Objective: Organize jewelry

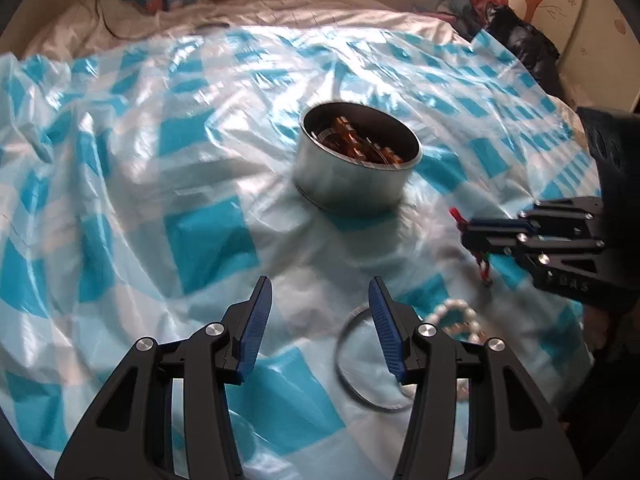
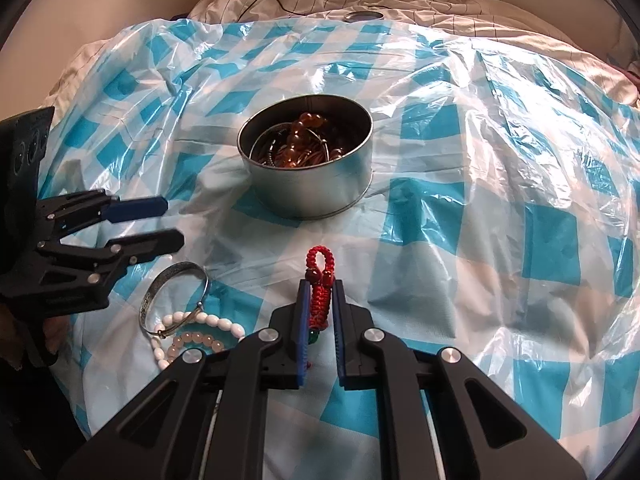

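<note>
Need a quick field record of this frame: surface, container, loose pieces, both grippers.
surface: blue-checked plastic sheet over a bed
tin: open, upright, holds amber beads and metal rings
loose pieces: silver bangle, white bead bracelet, pink bead bracelet, lying together on the sheet
left gripper: open, empty, above the bangle
right gripper: shut on red braided bracelet

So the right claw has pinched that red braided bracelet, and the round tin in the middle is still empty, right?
Not quite. The right claw has indeed pinched the red braided bracelet, but the round tin is not empty: the right wrist view shows amber beads and thin metal bangles already lying inside it.
</note>
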